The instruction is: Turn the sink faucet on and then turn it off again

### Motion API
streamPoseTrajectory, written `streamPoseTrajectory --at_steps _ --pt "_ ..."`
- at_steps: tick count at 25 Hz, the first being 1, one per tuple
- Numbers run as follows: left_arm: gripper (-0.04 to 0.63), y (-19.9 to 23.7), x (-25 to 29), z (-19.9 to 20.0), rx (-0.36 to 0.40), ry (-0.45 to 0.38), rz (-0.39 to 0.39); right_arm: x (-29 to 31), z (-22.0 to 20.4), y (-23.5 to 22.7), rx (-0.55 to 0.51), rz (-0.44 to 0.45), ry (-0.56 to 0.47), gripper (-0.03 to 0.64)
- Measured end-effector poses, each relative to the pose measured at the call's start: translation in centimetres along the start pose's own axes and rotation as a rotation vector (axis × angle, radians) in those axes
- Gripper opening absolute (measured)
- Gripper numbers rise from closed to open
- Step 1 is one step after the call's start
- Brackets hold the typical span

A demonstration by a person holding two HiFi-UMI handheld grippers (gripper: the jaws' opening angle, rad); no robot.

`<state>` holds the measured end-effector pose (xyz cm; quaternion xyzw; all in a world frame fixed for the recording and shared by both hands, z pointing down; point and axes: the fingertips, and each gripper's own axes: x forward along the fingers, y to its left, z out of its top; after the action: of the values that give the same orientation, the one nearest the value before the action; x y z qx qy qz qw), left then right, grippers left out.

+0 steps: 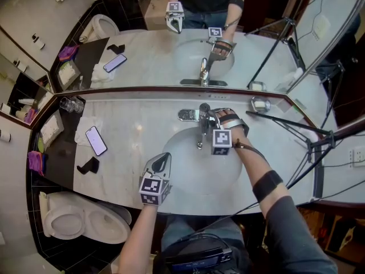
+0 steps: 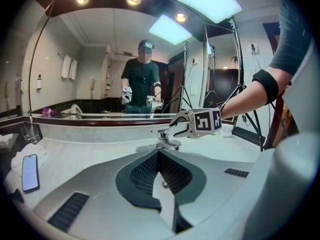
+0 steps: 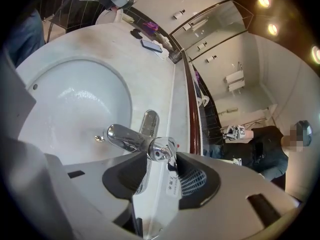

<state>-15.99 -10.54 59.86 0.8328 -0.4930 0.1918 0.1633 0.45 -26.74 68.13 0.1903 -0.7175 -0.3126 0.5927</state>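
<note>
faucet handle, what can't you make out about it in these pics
Grip: the right tool straddles the faucet handle; pad contact unclear in right gripper view, covered by the tool's body in head view.
Print on the hanging tag: too small, right gripper view.
Water flow: the spout outlet faces away in right gripper view, tiny in head view.

Basin [image 1: 188, 173] set in the counter [image 1: 137, 124], mirror [image 1: 154, 50] along the wall behind it. Faucet [image 1: 201, 124] at the basin's back edge, spout out over the bowl, handle pinched between the right gripper's [image 3: 159, 154] jaws. Left gripper [image 1: 161, 160], jaws together on nothing, over the basin's front-left rim, well apart from the faucet. Phone [image 1: 96, 140] left of the basin on a cloth [image 1: 84, 127]; glasses [image 1: 71, 104] behind it in the back-left corner. Soap dish [image 1: 260, 104] at the back, right of the faucet. Toilet [image 1: 85, 221] on the floor, left of the counter; tripod [image 1: 311, 147] at its right end.
</note>
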Motion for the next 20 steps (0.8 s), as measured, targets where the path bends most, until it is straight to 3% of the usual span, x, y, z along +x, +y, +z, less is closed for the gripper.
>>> streamPoseTrajectory --at_steps 3,20 --pt "0.008 -0.15 0.04 -0.04 0.002 -0.002 -0.002 -0.20 0.17 -0.35 0.010 -0.013 -0.001 0.160" --pt "0.008 -0.36 0.36 -0.75 -0.017 0.009 -0.005 -0.22 0.02 0.23 0.038 -0.041 0.006 0.141"
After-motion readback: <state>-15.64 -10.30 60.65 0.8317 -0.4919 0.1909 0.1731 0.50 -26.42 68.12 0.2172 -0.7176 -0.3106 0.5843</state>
